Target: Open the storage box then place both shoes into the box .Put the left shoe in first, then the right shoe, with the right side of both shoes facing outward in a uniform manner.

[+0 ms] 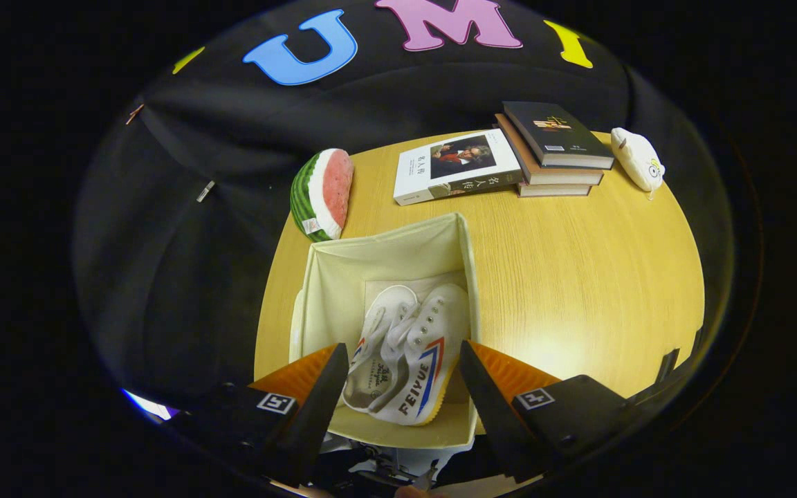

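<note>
The storage box [385,256] stands open on the worktop [578,277]. Both shoes [405,360] are seen inside it, side by side. The gripper [398,387] is held wide and empty above them. The task is judged essentially complete.

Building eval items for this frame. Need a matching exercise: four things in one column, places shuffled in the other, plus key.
Things:
1. shoes
2. watermelon slice toy
3. dark book
4. gripper

Places:
A. on top of the book stack
B. inside the open storage box
C. open, above the box, fingers either side of the shoes
D. on the table just beyond the box's far corner

Pairs: 1-B, 2-D, 3-A, 4-C
</note>
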Motion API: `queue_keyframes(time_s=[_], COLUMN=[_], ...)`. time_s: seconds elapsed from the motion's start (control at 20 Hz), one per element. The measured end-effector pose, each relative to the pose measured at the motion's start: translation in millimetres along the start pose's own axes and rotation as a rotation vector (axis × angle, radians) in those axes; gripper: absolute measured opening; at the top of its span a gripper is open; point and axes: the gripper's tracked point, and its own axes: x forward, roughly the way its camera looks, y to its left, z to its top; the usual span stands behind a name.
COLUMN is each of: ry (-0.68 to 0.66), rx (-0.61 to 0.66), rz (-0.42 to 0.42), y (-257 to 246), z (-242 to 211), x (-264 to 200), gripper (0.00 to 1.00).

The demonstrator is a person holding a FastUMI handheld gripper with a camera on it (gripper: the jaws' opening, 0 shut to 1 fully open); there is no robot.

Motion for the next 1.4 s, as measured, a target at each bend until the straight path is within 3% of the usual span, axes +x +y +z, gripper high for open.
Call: queue_keyframes(time_s=[0.4, 0.65, 0.95, 1.4], ry=[-0.235, -0.433, -0.698, -0.962], rx=[-0.102, -0.15, -0.191, -0.23], rz=[-0.012, -0.135, -0.288, -0.349], y=[-77, -153, -222, -261], z=[50, 93, 140, 166], x=[-34, -72, -151, -249], gripper=[0.99, 0.99, 0.99, 0.98])
